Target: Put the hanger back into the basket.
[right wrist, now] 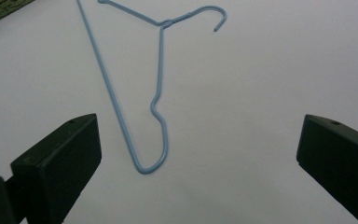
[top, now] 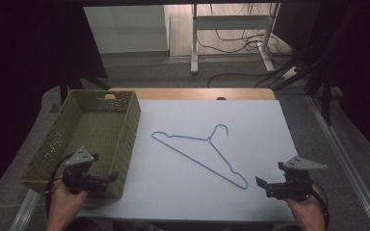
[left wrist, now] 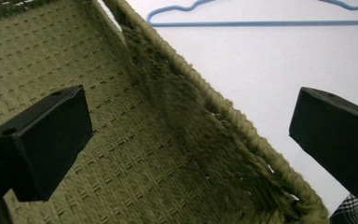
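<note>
both tongs gape empty, left tongs (top: 110, 177) over basket (top: 125, 144), right tongs (top: 261, 183) near hanger (top: 200, 153).

I hold the left tongs (top: 107, 178) low at the desk's near left corner, jaws spread wide with nothing between them, my left hand (top: 67, 199) gripping from below. The right tongs (top: 261, 183) sit near the desk's near right corner, jaws likewise wide apart and empty, pointing leftward, my right hand (top: 308, 209) behind them.

A thin blue wire hanger (top: 200, 151) lies flat beside a green woven basket (top: 130, 139).
</note>
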The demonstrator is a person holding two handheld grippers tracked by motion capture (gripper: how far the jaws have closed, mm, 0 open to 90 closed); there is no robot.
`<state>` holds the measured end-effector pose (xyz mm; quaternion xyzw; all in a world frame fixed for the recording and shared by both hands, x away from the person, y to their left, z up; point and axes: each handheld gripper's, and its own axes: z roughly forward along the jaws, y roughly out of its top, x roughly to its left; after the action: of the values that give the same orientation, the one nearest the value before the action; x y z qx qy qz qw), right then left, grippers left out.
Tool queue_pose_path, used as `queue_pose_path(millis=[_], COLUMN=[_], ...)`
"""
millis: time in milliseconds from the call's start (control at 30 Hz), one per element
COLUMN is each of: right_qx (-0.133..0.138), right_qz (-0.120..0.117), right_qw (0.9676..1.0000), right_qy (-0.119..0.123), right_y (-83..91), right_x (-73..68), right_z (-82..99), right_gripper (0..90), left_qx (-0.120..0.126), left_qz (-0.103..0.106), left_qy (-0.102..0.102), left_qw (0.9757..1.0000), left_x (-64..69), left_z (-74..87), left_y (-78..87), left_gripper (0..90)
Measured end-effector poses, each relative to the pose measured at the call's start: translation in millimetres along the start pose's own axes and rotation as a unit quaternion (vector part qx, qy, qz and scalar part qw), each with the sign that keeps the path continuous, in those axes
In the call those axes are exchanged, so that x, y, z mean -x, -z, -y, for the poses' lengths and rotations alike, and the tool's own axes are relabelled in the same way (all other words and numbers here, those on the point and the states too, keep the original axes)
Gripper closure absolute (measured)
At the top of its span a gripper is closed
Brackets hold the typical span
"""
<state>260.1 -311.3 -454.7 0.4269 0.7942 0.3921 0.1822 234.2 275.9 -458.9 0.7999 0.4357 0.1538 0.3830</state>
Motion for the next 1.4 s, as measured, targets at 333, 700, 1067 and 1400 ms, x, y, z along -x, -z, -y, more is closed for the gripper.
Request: queue_pose_path(millis=[333,700,1067,1400], right_qx=[-0.016,-0.018,-0.013,-0.005], right_qz=[0.0,-0.001,0.006,-0.02], right_qw=[0.9998,0.9995,0.9999,0.9997], right_qy=[-0.014,-0.025,-0.002,-0.011], right_y=[-4.6,-5.4,-6.8,-7.0], right_x=[-0.3,0.1,-5.4,-11.2], right_z=[2.5,3.1,-3.1,-14.7], right_gripper=[0.0,0.0,0.0,0.0], left_qx=[0.006,0.014,0.029,0.045], left_qz=[0.009,0.019,0.015,0.032], left_qy=[0.007,0.018,-0.004,-0.027], left_qw=[0.9999,0.9996,0.9994,0.9981], left_x=[-1.8,-2.7,7.3,25.6], left_z=[2.2,2.7,-5.1,-22.4], left_y=[-1.3,-1.1,7.0,10.0], left_gripper=[0.0,0.0,0.0,0.0])
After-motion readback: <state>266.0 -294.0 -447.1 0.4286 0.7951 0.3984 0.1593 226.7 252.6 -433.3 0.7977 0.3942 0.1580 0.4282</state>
